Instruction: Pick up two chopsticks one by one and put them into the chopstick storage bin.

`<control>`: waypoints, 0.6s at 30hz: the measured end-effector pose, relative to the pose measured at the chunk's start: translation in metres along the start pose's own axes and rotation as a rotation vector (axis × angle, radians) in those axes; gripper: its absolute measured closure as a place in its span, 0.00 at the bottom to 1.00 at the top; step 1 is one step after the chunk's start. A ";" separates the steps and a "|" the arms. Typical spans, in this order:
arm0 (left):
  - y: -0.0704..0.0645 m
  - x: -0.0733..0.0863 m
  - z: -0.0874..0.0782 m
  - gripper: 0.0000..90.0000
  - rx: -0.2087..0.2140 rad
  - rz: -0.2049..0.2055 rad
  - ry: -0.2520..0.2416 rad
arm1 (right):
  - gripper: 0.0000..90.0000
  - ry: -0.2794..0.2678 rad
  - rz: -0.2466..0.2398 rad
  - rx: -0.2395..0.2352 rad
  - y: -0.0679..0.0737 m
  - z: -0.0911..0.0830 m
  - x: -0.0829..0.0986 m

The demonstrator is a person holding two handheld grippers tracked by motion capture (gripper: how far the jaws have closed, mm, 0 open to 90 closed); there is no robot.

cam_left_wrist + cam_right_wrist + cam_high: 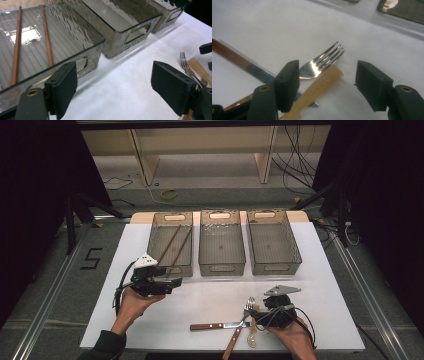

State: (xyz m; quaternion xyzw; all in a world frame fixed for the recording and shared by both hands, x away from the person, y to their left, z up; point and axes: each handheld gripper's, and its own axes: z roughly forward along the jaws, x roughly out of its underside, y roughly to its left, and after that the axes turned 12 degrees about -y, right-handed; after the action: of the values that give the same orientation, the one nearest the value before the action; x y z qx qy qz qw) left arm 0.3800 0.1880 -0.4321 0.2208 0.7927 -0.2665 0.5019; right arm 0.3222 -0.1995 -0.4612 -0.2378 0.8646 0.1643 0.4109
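Right tongs point(324, 82) apart, straddling fork point(322, 63) and tan plastic handle point(319, 87) atop knife point(242, 62) at surface near edge. Judgement: centre on fork neck, clamp it alone, avoid tan piece. Left tongs point(112, 87) apart, empty, beside chopstick bin point(170, 242). White surface point(325, 285); dark room, cables.

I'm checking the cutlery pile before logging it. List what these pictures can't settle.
- Pale utensil: its working end is cut off by the bottom edge, right gripper view.
- Knife: blade tip hidden under the fork, high view.
- Fork handle: hidden behind the left tool, left gripper view.
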 end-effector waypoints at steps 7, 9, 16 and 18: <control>-0.007 0.018 -0.004 0.23 0.018 -0.018 -0.043 | 0.44 0.031 0.009 0.002 0.000 0.004 0.002; -0.009 0.024 -0.004 0.22 0.018 -0.008 -0.039 | 0.44 0.038 0.008 0.000 0.000 0.005 0.003; -0.011 0.034 -0.004 0.22 0.021 -0.002 -0.017 | 0.46 0.056 0.013 -0.006 0.000 0.008 0.004; -0.012 0.036 -0.005 0.22 0.019 0.003 -0.018 | 0.47 0.065 0.017 -0.006 0.000 0.009 0.005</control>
State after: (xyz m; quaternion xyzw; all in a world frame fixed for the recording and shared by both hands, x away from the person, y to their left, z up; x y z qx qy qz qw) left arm 0.3551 0.1850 -0.4605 0.2244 0.7853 -0.2752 0.5072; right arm 0.3253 -0.1961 -0.4703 -0.2368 0.8791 0.1627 0.3802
